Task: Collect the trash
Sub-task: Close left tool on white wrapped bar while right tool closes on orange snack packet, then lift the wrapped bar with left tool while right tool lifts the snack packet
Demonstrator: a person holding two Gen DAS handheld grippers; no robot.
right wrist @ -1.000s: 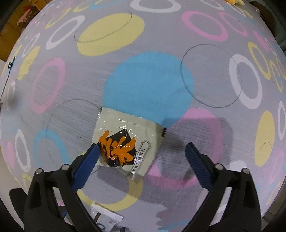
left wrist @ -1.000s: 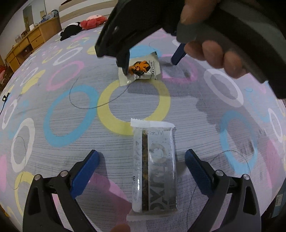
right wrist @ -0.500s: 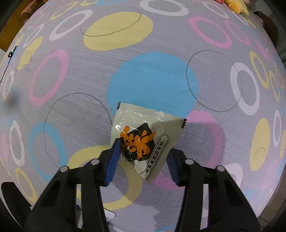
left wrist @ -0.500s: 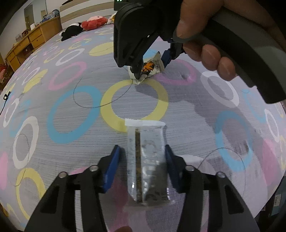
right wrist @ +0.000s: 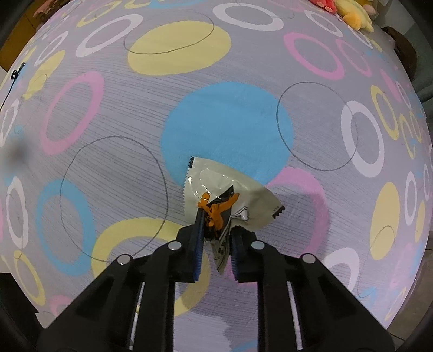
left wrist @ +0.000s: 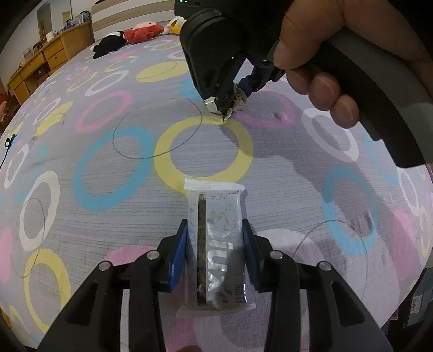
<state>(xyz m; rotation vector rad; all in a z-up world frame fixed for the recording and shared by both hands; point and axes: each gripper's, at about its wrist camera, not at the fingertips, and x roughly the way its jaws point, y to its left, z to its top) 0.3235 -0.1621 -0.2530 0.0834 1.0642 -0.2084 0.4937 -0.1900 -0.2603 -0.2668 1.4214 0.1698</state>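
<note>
A clear speckled snack-bar wrapper [left wrist: 216, 214] lies lengthwise on the ringed grey bedspread [left wrist: 108, 168]. My left gripper [left wrist: 214, 230] is closing on it, and the blue pads touch both long sides. Farther off, my right gripper [left wrist: 230, 100], held by a hand [left wrist: 311, 54], points straight down. In the right wrist view my right gripper [right wrist: 216, 224] is shut on a pale sachet [right wrist: 216, 178] with an orange and black print. The sachet is crumpled between the pads, and its far end still rests on the cover.
Plush toys [left wrist: 140, 31] lie at the far edge of the bed, with a wooden drawer unit [left wrist: 51, 56] beyond on the left. A yellow plush [right wrist: 354, 16] shows at the right wrist view's top right. A box [left wrist: 414, 306] stands past the bed's right edge.
Both grippers went from wide open to closed: the left around the bar wrapper, the right on the sachet, which has folded up and shifted slightly.
</note>
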